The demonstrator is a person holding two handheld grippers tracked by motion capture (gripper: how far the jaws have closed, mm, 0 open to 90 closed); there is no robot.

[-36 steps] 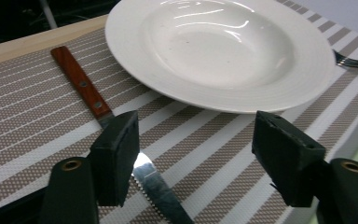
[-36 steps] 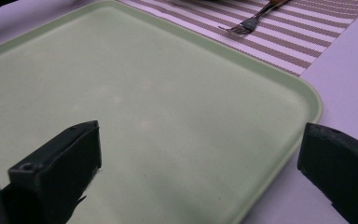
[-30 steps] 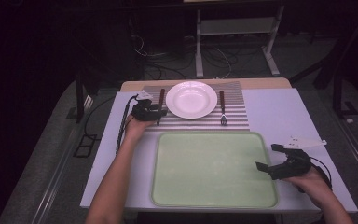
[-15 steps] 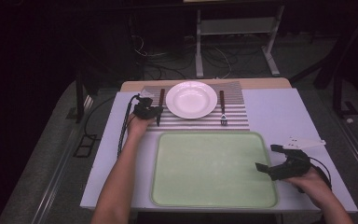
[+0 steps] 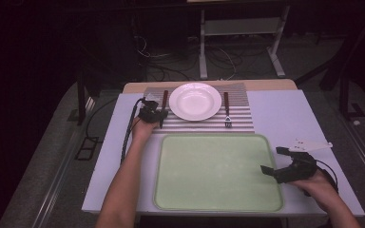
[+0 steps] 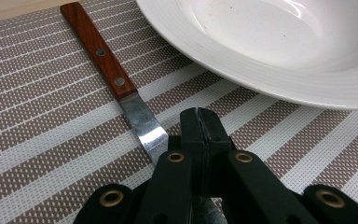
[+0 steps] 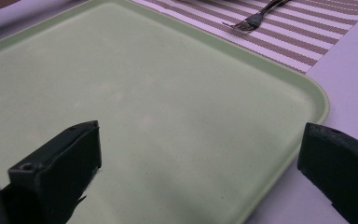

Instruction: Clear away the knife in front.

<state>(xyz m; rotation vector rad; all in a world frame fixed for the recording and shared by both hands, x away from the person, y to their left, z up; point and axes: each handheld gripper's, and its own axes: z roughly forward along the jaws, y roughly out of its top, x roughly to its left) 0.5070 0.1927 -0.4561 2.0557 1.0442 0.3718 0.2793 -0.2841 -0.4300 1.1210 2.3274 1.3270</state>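
The left claw (image 5: 158, 115) sits at the far left of the striped placemat (image 5: 237, 124), its jaws brought together on the steel blade of the knife (image 6: 121, 88); the left gripper view shows the blade running in under the closed jaws, with the pads meeting over it. The jaws have just been closing, with the blade between them. The knife has a brown wooden handle with two rivets and lies flat on the placemat, handle pointing away from the person, just beside the left rim of the white plate (image 5: 195, 100). The plate rests in the middle of the placemat. To its right lies a fork (image 5: 227, 114), handle away from the person, tines toward the tray. Nearer the person, the pale green tray (image 5: 185, 190) takes up the centre of the tabletop (image 5: 285, 114). At the right, the right claw (image 5: 276, 160) hangs over the tray's right edge with its jaws wide apart and nothing between them, one jaw above the tray and the other above the tabletop.
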